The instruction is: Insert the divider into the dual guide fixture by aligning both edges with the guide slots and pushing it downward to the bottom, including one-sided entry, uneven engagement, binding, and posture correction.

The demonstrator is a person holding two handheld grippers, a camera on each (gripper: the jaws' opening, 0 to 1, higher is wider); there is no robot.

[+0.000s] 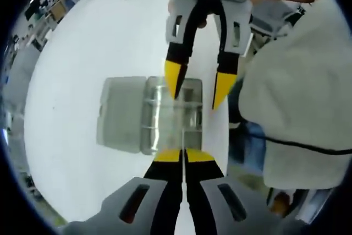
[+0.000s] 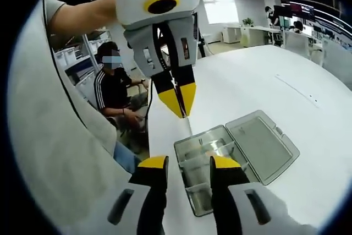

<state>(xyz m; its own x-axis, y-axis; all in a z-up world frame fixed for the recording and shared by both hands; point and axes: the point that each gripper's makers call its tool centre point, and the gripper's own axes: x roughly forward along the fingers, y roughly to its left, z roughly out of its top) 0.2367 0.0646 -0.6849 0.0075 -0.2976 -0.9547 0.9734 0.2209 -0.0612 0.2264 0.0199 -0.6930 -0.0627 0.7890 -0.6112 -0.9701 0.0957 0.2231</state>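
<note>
Divider (image 1: 182, 136): thin clear sheet, seen edge-on in the left gripper view, pinched between the left tongs (image 1: 183, 156), whose yellow tips are clenched on it just above the fixture (image 1: 173, 116). Fixture is a clear plastic box lying open on the white desk (image 1: 82, 53), lid (image 1: 121, 115) flat beside it.

Right tongs (image 1: 199, 91) enter the left gripper view from the top, jaws parted, tips hanging over the box's far end; nothing visible between them.

Right gripper view gives the box's inside: clear cross-walls splitting the fixture (image 2: 206, 160) into compartments, hinged lid (image 2: 263, 146) laid out to one side. Right tongs (image 2: 189, 165) released, straddling the box. Left tongs (image 2: 179, 102) come in from above, tips closed together; the divider itself is too thin to make out here. A seated person (image 2: 115, 89) in a striped top shows beyond the desk (image 2: 264, 81) edge.
</note>
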